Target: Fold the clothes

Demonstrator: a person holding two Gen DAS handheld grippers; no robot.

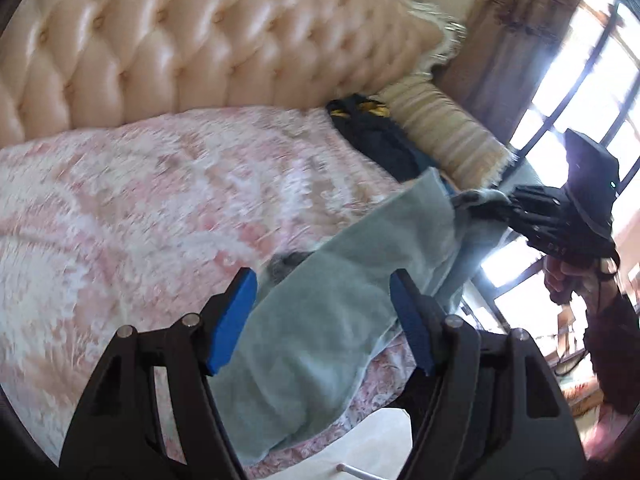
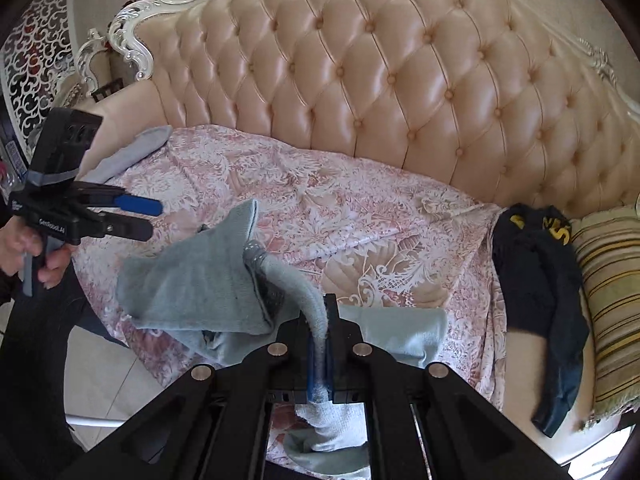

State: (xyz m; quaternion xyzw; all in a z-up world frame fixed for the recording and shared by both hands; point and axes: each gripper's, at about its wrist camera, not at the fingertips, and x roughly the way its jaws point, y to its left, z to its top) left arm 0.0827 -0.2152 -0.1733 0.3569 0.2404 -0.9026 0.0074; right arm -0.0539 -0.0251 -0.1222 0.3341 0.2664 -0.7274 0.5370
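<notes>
The right claw (image 2: 319, 344) is clenched on a fold of the pale blue-green knitted garment (image 2: 192, 292), and the cloth runs up between its blue pads and hangs down behind them. I think it holds this edge high so that the garment can be laid over itself on the pink and white flowered bedspread (image 2: 320, 216), near the front edge of the bed. The left claw (image 2: 138, 216) is released, its two fingers apart and holding nothing, beside the garment; probably it waits to take another corner.

The left wrist view shows the left claw (image 1: 324, 320) wide apart above the long body of the garment (image 1: 312, 344); it is blurred, but it shows the right claw (image 1: 480, 204) gripping the far end. Only the right wrist view shows the pinch itself. Both show the dark navy garment with yellow letters (image 2: 536, 280) lying apart, beside the striped yellow cushion (image 2: 612, 304), not folded yet.
</notes>
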